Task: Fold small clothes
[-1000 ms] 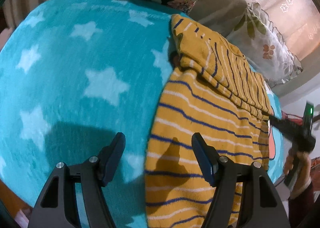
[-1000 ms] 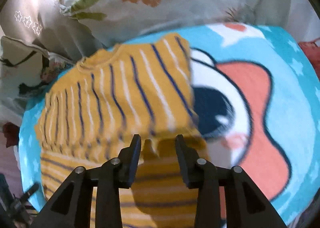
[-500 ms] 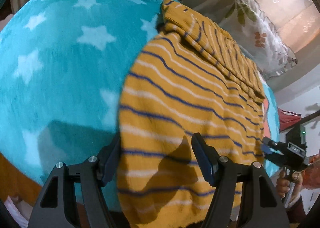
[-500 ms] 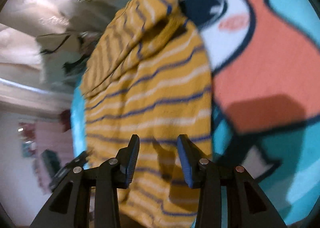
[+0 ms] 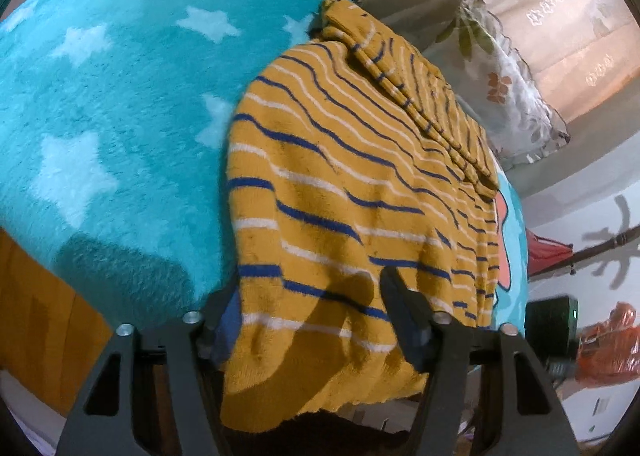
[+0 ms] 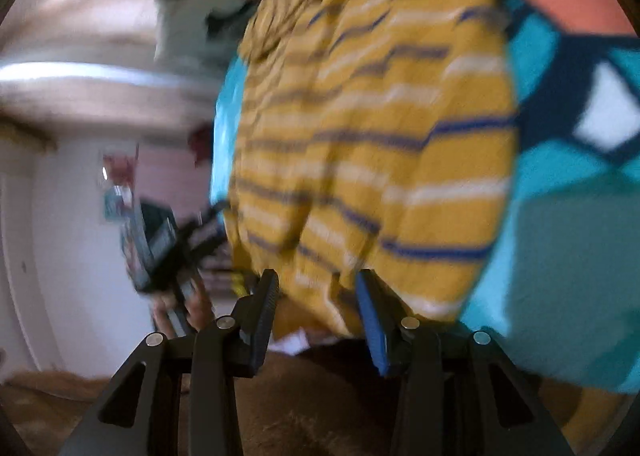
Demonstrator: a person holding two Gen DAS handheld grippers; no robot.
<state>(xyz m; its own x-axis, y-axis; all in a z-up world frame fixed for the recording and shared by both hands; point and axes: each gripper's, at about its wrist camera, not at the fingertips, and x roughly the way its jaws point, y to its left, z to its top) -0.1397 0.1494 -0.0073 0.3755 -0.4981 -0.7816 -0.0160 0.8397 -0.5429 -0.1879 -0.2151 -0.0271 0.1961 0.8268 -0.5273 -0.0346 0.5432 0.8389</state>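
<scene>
Left gripper (image 5: 310,304): the jaws are closing with the near hem of the yellow striped garment (image 5: 352,175) between them; the cloth drapes over the gap at the bottom centre of the left wrist view, and whether the pads already press on it cannot be told. Right gripper (image 6: 316,296): the jaws are opening, the hem hangs in the gap at the lower centre of the frame, and no pad contact can be confirmed through the motion blur. The garment lies on the turquoise star blanket (image 5: 112,103), its far part already doubled back toward the upper centre of the frame and its near hem hanging over the blanket's edge. Judged step: taking hold of the two lower hem corners for the next fold. The next move calls for both jaws to clamp at matching points on the hem, then a level, simultaneous lift and carry toward the folded far edge, keeping the cloth taut to prevent skew. The left wrist view alone shows the doubled-back section, the leaf-print pillow (image 5: 508,95) at the upper right and the blanket's stars. The right wrist view alone shows the blanket's orange and navy cartoon figure at the upper right, and the other hand-held device (image 6: 160,252) at the lower left.
</scene>
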